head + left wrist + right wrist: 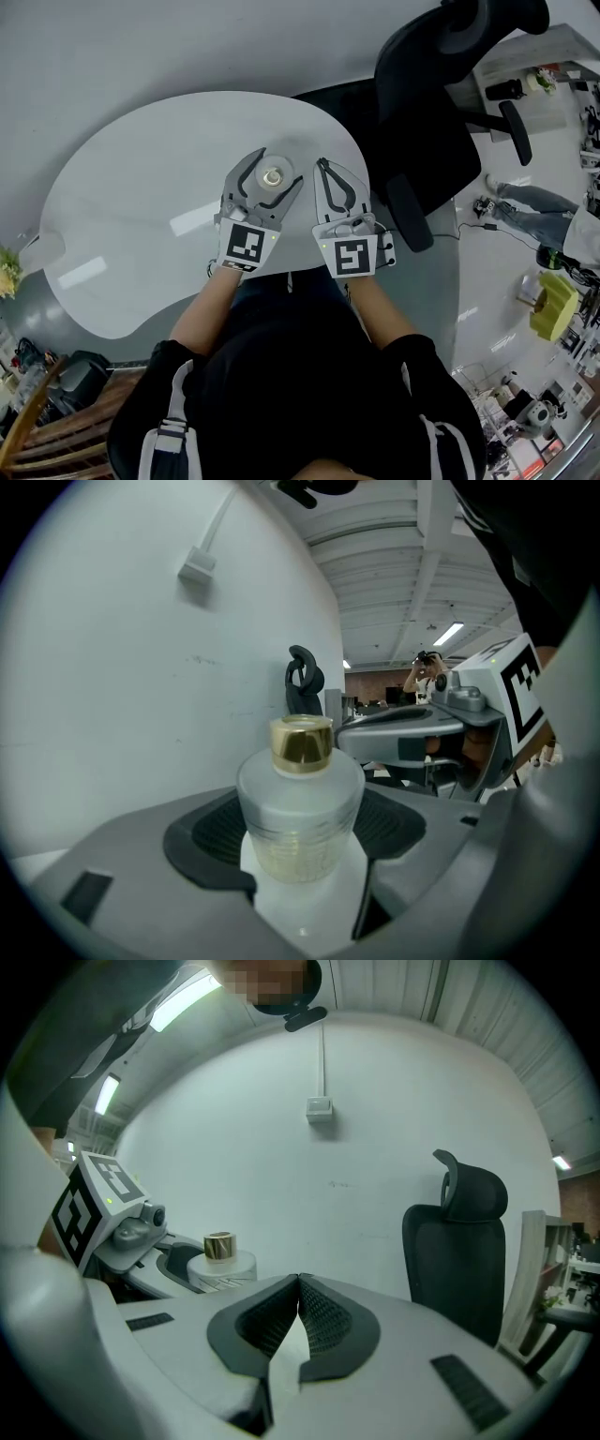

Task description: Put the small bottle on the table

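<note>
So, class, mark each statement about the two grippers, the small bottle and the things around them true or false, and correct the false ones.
1. The small bottle stands between the left gripper's jaws. True.
2. The right gripper has its jaws wide apart around the bottle. False: its jaws are together with nothing between them, and the bottle is off to its left.
3. The bottle has a gold cap. True.
4. The black office chair stands at the left end of the white table in the head view. False: it stands past the table's right end.
</note>
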Demonstrator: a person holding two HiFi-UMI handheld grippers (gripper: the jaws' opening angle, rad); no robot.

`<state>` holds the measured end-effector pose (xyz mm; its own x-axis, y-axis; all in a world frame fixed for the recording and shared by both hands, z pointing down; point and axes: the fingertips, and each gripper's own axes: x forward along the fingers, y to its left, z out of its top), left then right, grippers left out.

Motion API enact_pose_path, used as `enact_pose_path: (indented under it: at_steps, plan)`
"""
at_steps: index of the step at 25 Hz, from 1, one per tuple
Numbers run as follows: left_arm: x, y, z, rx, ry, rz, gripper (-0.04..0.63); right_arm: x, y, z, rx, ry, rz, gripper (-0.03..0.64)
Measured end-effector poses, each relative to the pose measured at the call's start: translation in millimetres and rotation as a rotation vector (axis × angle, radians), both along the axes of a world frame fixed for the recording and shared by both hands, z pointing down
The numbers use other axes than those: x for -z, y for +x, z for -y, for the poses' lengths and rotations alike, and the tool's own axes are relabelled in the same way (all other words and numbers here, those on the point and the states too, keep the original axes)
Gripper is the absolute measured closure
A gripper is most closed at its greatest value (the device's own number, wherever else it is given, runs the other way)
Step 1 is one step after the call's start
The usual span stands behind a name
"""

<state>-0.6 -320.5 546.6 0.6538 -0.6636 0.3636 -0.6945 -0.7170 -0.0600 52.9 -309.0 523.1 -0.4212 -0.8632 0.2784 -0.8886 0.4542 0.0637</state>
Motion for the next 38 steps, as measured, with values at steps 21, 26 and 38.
enact_pose_path:
  at_steps: [21,26,38]
  plan:
    - [-89.8,13.1,14.5,-0.016,-0.096,0.065,0.262,-61.8,9.0,16.2,0.009,-0.073,-0.032,0.595]
    - [-94.0,15.3,16.8,-0.018,-0.099,0.077,0.262,-63.6,9.9,18.1,0.009,-0.08,-0.026,0.595]
    - [-108.1,18.6,14.9,-0.025,-0.129,0.095,0.262,-63.9,11.6,21.4,0.007,-0.083,-0.021,0.595]
